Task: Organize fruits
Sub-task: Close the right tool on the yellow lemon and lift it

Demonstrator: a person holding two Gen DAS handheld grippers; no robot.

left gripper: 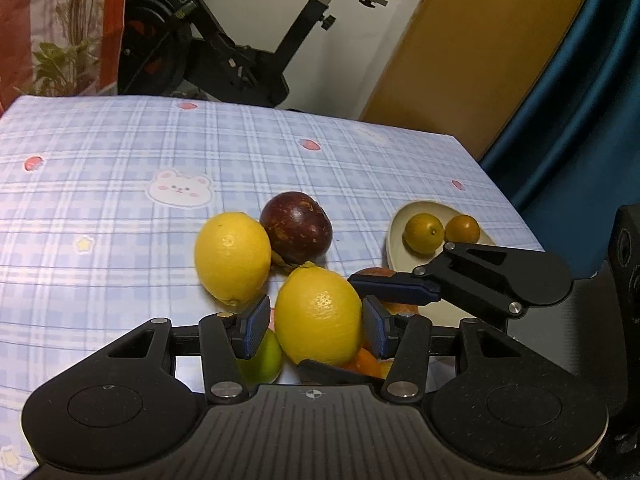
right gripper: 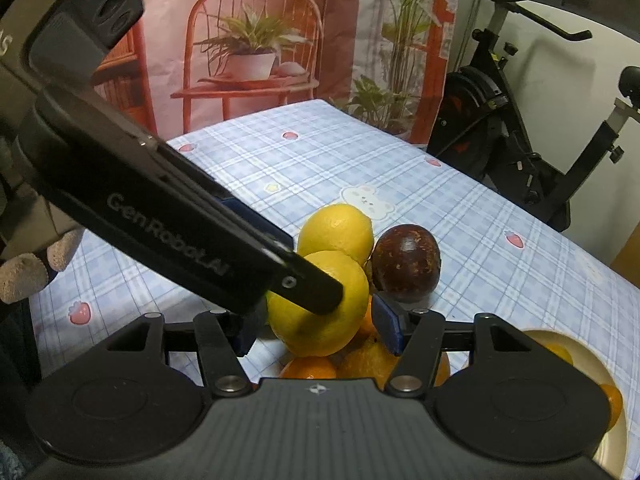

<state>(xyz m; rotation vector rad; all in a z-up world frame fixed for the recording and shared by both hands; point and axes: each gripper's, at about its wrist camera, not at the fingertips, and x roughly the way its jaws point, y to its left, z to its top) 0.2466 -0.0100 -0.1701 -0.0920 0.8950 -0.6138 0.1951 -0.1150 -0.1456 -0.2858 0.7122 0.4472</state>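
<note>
My left gripper [left gripper: 318, 330] is shut on a yellow lemon [left gripper: 318, 316], held just above a pile of fruit on the checked tablecloth [left gripper: 120, 200]. In the right wrist view one left finger [right gripper: 312, 292] crosses that lemon [right gripper: 320, 320]. My right gripper [right gripper: 316, 330] reaches in from the right, rolled on its side. One of its fingers [left gripper: 396, 290] lies over an orange [left gripper: 400, 309] and the other under it, so it is shut on that orange [right gripper: 368, 354]. A second lemon [left gripper: 232, 256] and a dark purple fruit [left gripper: 296, 228] sit just beyond.
A cream bowl [left gripper: 394, 240] at the table's right side holds two small oranges [left gripper: 424, 234]. A green lime [left gripper: 264, 360] and more oranges [right gripper: 308, 368] lie under the grippers. An exercise bike [left gripper: 240, 60] stands behind the table. A gloved hand [right gripper: 24, 276] shows at the left.
</note>
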